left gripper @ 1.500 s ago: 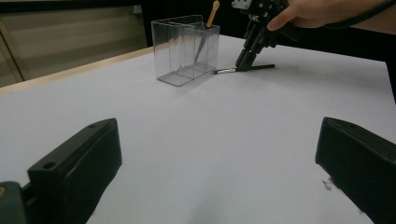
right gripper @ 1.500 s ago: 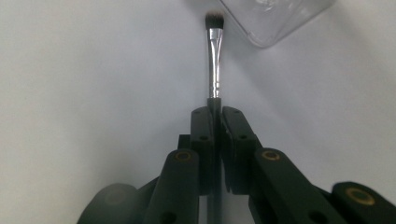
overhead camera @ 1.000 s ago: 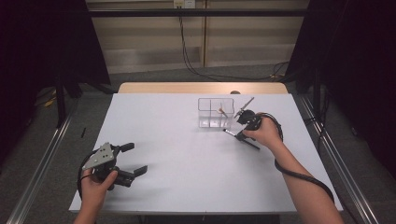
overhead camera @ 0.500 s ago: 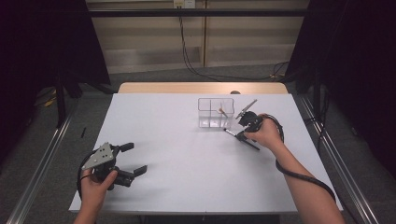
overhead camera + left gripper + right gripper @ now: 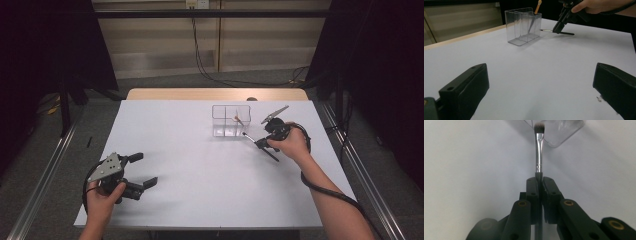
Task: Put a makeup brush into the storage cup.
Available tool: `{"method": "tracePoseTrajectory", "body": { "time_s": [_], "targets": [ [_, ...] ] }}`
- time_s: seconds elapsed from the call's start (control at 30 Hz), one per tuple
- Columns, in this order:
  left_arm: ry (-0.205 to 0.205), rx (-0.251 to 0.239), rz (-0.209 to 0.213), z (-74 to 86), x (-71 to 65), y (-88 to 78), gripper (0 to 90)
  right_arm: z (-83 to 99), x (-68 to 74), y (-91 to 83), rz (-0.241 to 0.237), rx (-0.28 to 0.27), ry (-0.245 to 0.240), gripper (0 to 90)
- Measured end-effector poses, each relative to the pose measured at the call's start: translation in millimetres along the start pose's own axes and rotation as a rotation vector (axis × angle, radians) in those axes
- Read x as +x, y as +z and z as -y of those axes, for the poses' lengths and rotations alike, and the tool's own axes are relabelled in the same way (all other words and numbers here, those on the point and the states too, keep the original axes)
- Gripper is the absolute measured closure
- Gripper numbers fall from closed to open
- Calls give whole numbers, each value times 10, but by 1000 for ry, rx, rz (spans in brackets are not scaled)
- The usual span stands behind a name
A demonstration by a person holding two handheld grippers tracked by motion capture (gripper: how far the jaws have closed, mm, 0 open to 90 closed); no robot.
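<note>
In the high view, the right gripper (image 5: 256, 142) sits right of the middle of the frame. Its jaws are pressed tight on a small makeup brush (image 5: 248, 136). The right gripper view shows this well: the two black jaws squeeze the thin handle, and the silver neck and soft tip of the brush (image 5: 539, 147) stick straight up toward the top of the frame. The tip points at the clear box (image 5: 230, 120), which stands just above and left of the gripper. Holding the brush by its handle end leaves the long part free, so it looks ready to go into the box.

The clear box has walls inside that split it into parts. One orange-handled brush (image 5: 537, 6) already leans in the box, in a part on its right side. The held brush is near the box's bottom right corner but seems not to be inside.

The left gripper (image 5: 142, 171) is at the lower left of the high view, well apart from the box. Its jaws are spread wide with nothing between them. It seems to be waiting out of the way on the white table (image 5: 200, 185).
</note>
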State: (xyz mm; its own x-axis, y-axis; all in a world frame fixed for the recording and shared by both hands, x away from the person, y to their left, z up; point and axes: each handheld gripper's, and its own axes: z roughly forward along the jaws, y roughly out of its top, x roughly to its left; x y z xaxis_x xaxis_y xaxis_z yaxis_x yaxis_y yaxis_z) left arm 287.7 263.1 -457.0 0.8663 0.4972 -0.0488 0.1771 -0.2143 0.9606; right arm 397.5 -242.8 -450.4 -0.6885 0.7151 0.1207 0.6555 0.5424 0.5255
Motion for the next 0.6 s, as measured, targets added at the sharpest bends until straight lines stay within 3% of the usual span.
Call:
{"method": "tracePoseTrajectory", "body": {
  "time_s": [0.37,0.6],
  "targets": [
    [0,-2,-1,-1,1,-3,4,32,48,-49,-28,-59,-4,847],
    [0,-1,-1,-3,0,-7,4,57,83,-83,-54,-127,-11,848]
  ]
}}
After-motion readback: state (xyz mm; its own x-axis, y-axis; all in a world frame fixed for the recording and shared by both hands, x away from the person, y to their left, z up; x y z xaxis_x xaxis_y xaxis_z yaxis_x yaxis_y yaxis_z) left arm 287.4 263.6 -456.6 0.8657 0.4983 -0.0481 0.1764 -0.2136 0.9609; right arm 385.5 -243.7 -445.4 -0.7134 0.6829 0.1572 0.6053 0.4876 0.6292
